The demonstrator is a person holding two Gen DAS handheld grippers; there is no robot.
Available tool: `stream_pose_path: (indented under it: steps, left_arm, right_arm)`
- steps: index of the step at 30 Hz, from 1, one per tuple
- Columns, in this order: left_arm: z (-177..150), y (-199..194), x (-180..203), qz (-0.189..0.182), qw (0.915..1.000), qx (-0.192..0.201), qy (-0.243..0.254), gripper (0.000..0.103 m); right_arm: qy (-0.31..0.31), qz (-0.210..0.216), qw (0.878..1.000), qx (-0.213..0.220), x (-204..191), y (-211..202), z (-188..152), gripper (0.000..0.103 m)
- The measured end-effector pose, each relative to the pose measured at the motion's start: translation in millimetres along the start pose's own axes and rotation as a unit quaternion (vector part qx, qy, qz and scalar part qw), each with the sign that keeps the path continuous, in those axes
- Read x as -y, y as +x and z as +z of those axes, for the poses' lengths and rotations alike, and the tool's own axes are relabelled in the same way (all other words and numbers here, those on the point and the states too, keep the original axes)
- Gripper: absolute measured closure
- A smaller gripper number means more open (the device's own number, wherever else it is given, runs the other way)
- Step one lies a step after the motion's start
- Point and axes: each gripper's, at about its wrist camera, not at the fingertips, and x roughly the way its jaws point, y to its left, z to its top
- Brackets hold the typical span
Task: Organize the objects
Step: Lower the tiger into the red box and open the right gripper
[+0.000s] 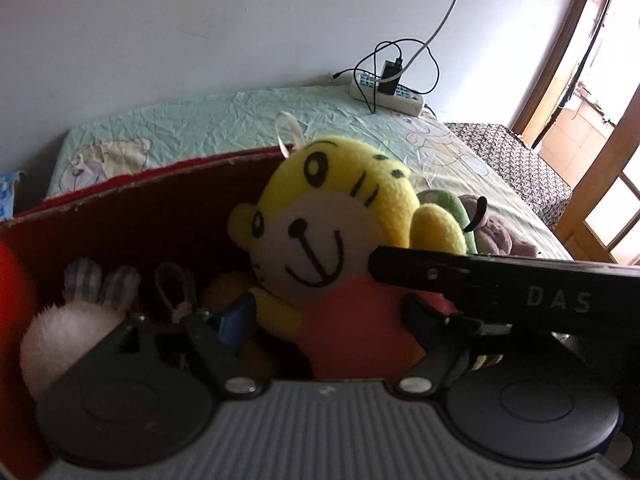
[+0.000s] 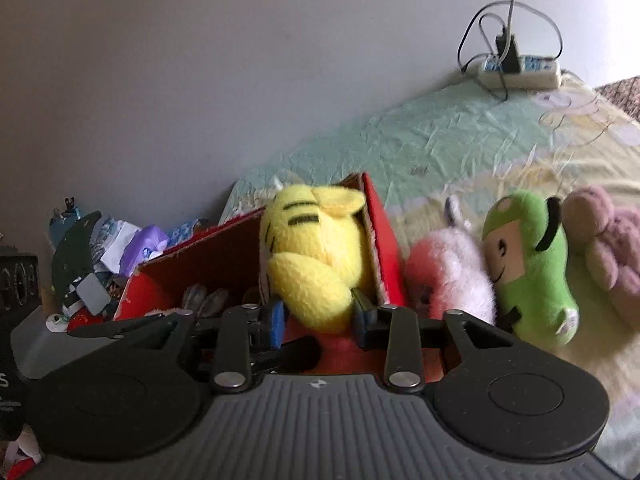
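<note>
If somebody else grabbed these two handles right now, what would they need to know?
Left gripper: fingers on either side of the yellow tiger plush; whether it is squeezing is unclear.
Right gripper: fingers flank the same plush from behind; its grip is also unclear.
The tiger sits at the right end of the red box. A white fluffy toy already lies inside.
Left on the bed, right of the box: pink plush, green plush, mauve plush.
</note>
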Motion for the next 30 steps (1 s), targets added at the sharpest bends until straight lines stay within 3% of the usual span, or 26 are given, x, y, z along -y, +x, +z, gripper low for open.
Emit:
stream_pose_path:
  steps: [5,12,24,25,30]
  left_arm:
    - [2,7,2,0.008,0.9999,-0.011,0.003,0.013]
    - [5,12,11,0.020,0.9995,-0.020,0.016,0.010]
    - [6,15,17,0.033,0.9988,-0.028,0.025,0.009]
    - [6,15,18,0.034,0.9987,-0.029,0.025,0.001]
    - [7,15,23,0.053,0.9976,-0.026,0.035,0.000]
  right_arm:
    - [0.003,0.011,1.000,0.017,5,-6,3,0.060]
    - [-0.021,-0.003,0.999,0.024,3,-3,-4,0.069]
    - [-0.017,0.018,0.999,0.026,9,-3,-8,0.070]
    - [-0.020,0.018,0.999,0.025,9,-3,-8,0.070]
    - [-0.018,0.021,0.999,0.024,10,-4,-8,0.071]
